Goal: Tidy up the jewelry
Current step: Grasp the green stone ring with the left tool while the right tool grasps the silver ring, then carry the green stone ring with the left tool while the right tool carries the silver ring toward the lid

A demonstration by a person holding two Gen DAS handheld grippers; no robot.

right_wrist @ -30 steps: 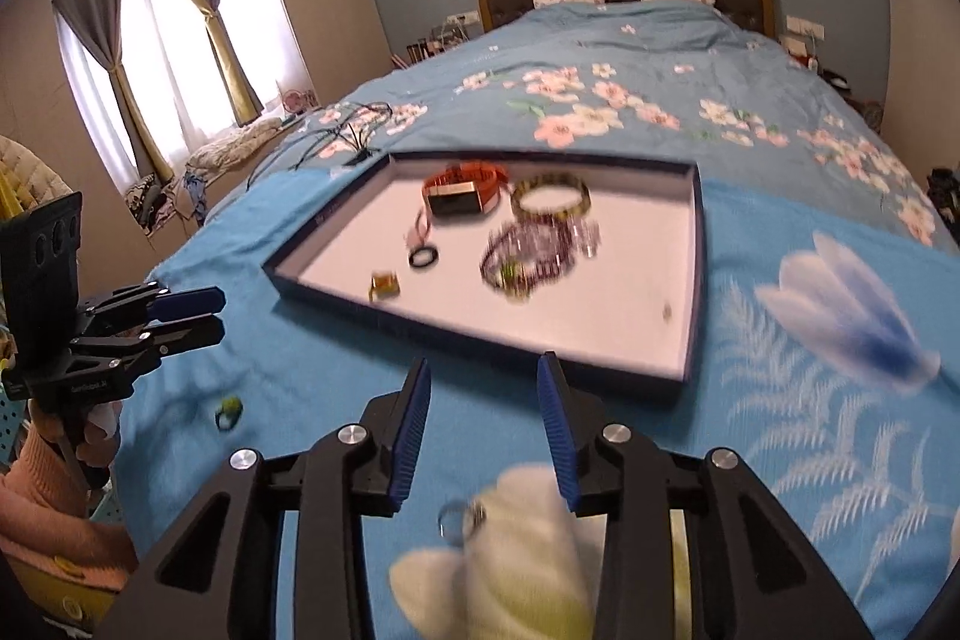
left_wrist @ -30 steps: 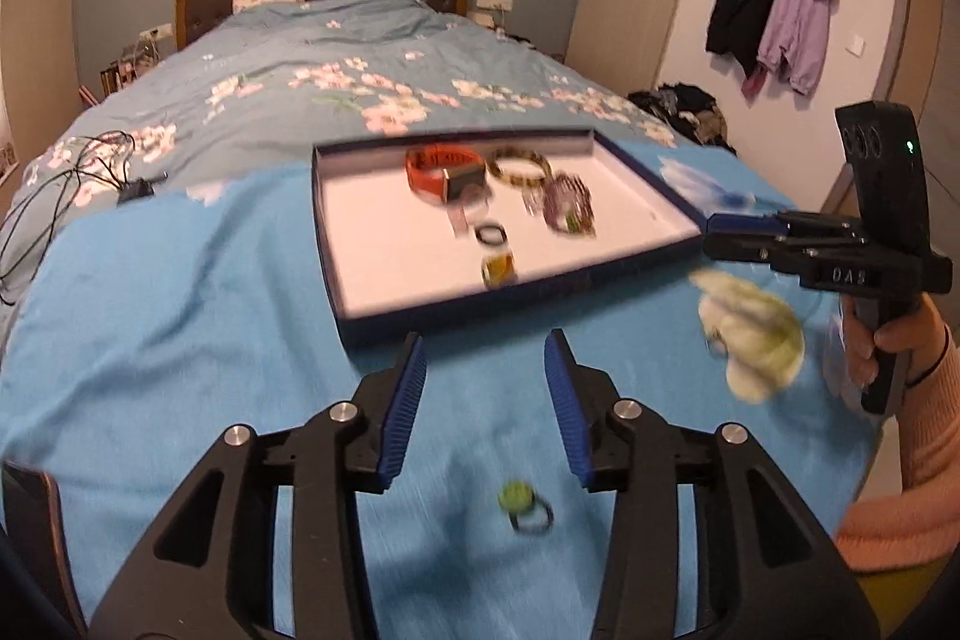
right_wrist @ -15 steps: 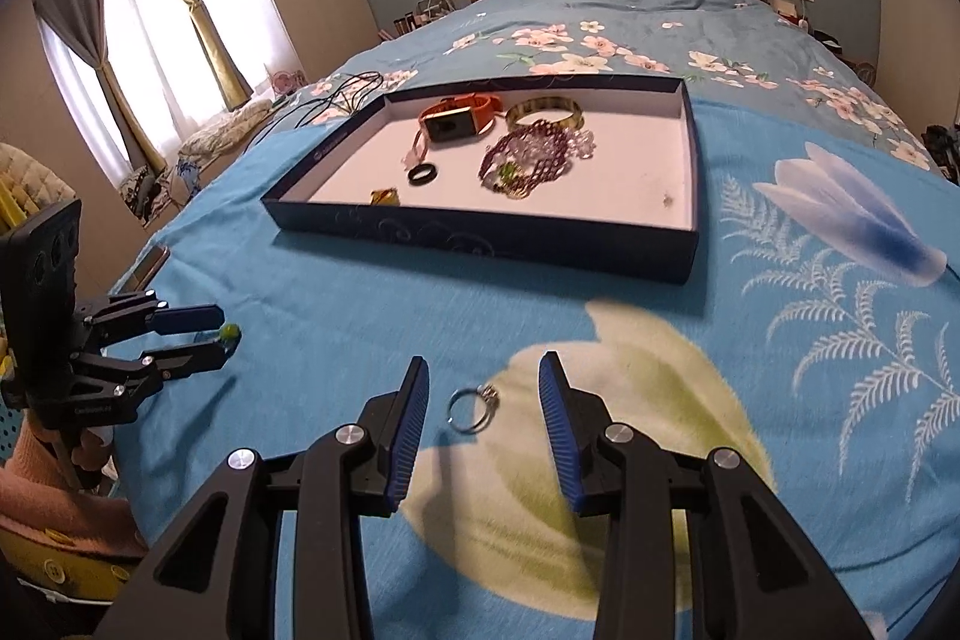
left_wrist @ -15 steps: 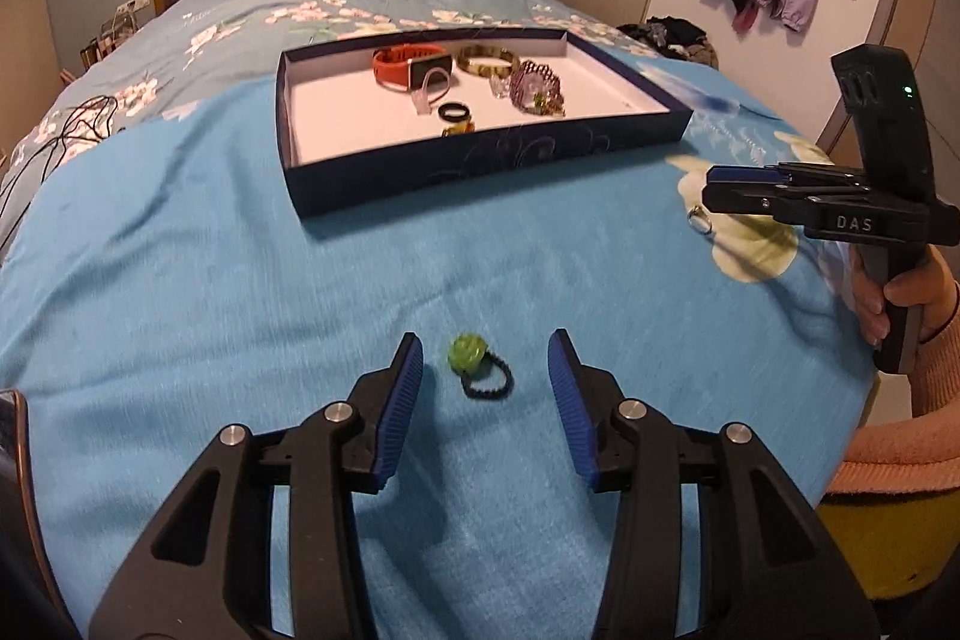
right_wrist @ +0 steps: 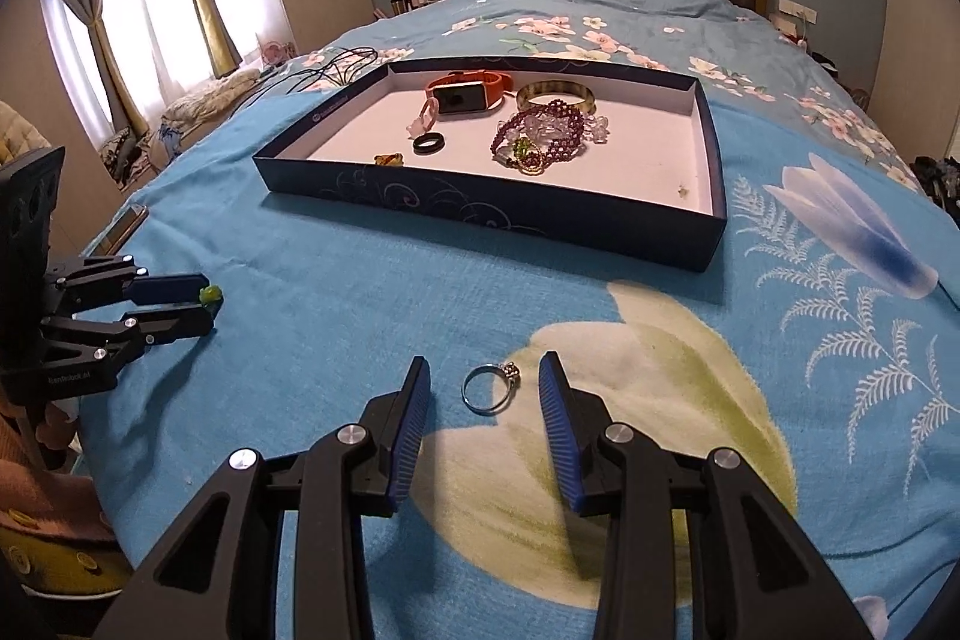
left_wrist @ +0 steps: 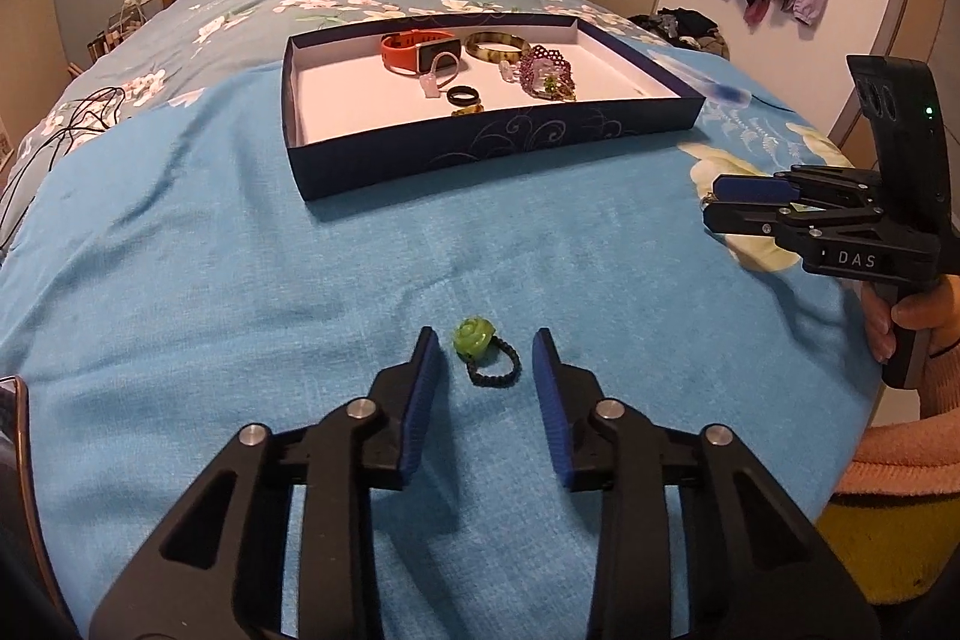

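Both grippers straddle their targets, jaws wide and holding nothing: the left gripper (left_wrist: pixel 485 358) brackets the green ring (left_wrist: pixel 483 349), the right gripper (right_wrist: pixel 482 391) the silver ring (right_wrist: pixel 489 388). Both are ready to pinch, with the tray (right_wrist: pixel 480 214) ahead.

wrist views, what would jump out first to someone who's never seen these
The dark blue tray on the blue bedspread, holding an orange watch, bangle and beaded bracelets. Nearer, each open gripper frames a loose ring: the left gripper brackets a green rose ring, and the right gripper brackets a silver ring.
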